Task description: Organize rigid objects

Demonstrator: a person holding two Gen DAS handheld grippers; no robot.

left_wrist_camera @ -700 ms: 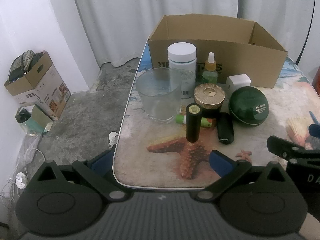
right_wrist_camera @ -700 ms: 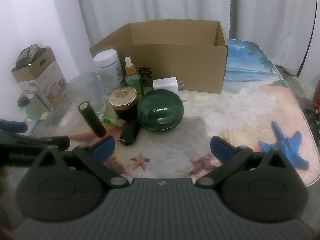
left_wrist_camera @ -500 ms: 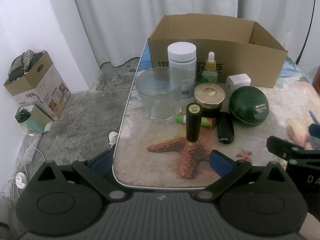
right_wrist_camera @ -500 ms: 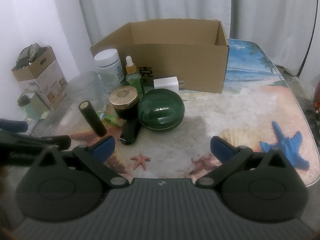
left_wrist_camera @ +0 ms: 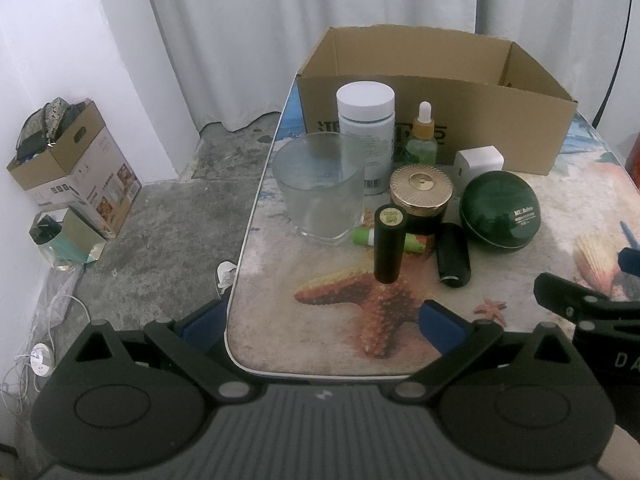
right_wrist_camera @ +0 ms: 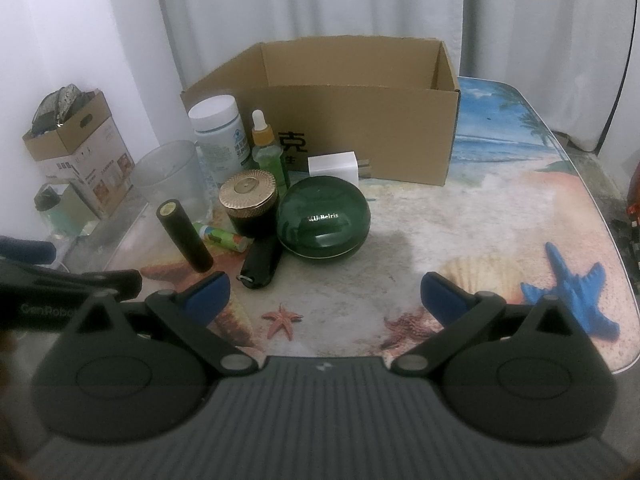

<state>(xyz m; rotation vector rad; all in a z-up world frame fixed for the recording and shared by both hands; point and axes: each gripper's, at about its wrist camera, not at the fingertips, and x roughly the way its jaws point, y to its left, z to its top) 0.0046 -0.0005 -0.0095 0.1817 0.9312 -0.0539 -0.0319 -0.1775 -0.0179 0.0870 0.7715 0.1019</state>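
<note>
A cluster of items stands on the table in front of an open cardboard box (left_wrist_camera: pixel 436 92) (right_wrist_camera: pixel 360 120): a white-capped bottle (left_wrist_camera: pixel 366 128) (right_wrist_camera: pixel 218 132), a green dropper bottle (left_wrist_camera: pixel 423 136) (right_wrist_camera: pixel 266 144), a clear glass (left_wrist_camera: pixel 320 192) (right_wrist_camera: pixel 170 176), a gold-lidded jar (left_wrist_camera: pixel 421 196) (right_wrist_camera: pixel 249 204), a green round case (left_wrist_camera: pixel 500 210) (right_wrist_camera: pixel 322 218), a white charger (left_wrist_camera: pixel 478 164) (right_wrist_camera: pixel 334 166), an upright black tube (left_wrist_camera: pixel 389 244) (right_wrist_camera: pixel 185 236), a green lip balm (left_wrist_camera: pixel 414 242) (right_wrist_camera: pixel 224 238) and a black oblong case (left_wrist_camera: pixel 452 260) (right_wrist_camera: pixel 262 266). My left gripper (left_wrist_camera: pixel 322 326) and right gripper (right_wrist_camera: pixel 324 296) hang open and empty near the table's front edge.
The table (right_wrist_camera: pixel 500 208) carries a beach print with starfish. On the concrete floor to the left stand a cardboard carton (left_wrist_camera: pixel 76 168) and a small bottle (left_wrist_camera: pixel 60 240). White curtains hang behind. The right half of the table holds only printed pictures.
</note>
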